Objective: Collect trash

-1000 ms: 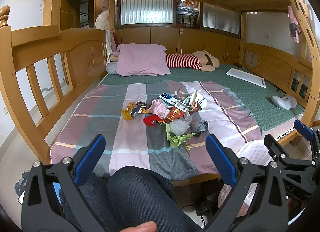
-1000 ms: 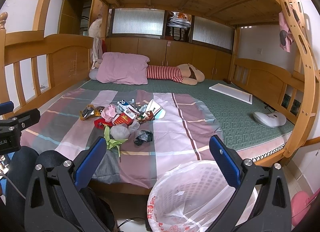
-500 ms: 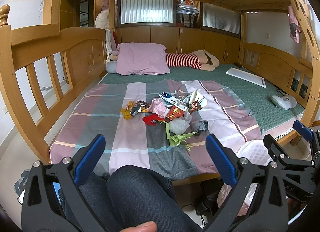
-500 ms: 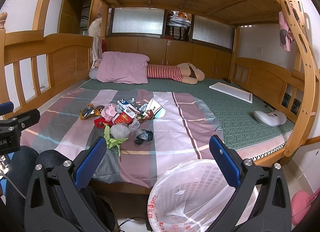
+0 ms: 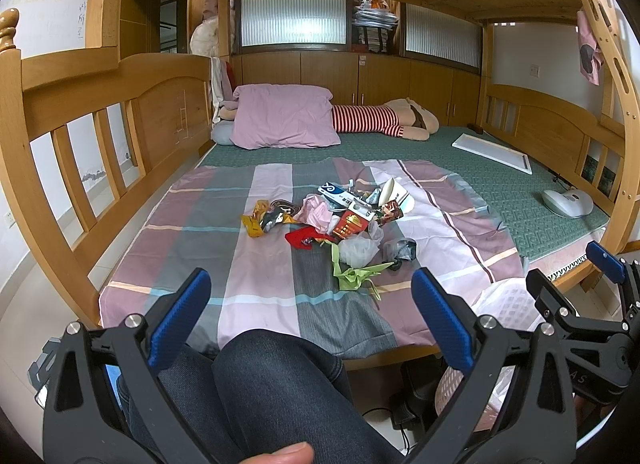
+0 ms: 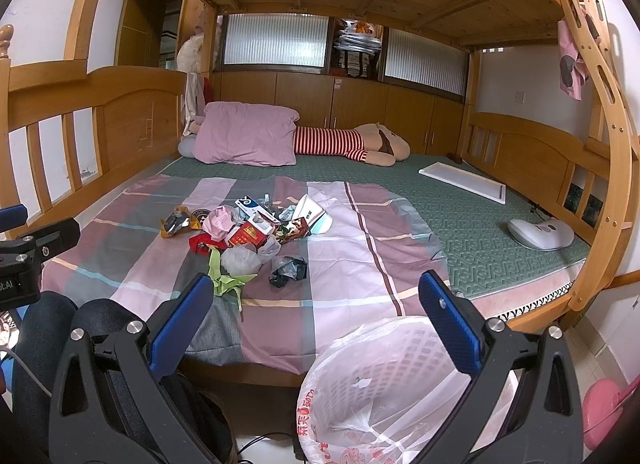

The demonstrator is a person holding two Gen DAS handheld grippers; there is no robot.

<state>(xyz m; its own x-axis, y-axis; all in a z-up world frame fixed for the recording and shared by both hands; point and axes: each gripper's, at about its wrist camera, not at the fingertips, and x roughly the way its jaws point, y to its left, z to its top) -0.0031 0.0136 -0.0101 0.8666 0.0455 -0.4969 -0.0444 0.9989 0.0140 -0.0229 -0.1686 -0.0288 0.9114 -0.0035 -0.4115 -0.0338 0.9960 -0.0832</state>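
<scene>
Short of trash pile (image 5: 340,224): jaws wide, empty.

Red Chinese characters run along the rim of the clear plastic bag lining the white lattice waste basket (image 6: 320,424), too warped to read. The black body of the left gripper (image 6: 12,284), at the left edge of the right wrist view, bears white letters ending "AI". Black handwritten characters on the white wall (image 5: 82,8) at far left stay illegible.

Black hand-held gripper (image 5: 310,314), blue ribbed pads (image 5: 178,316), silver screws, dark jeans (image 5: 276,392)
</scene>
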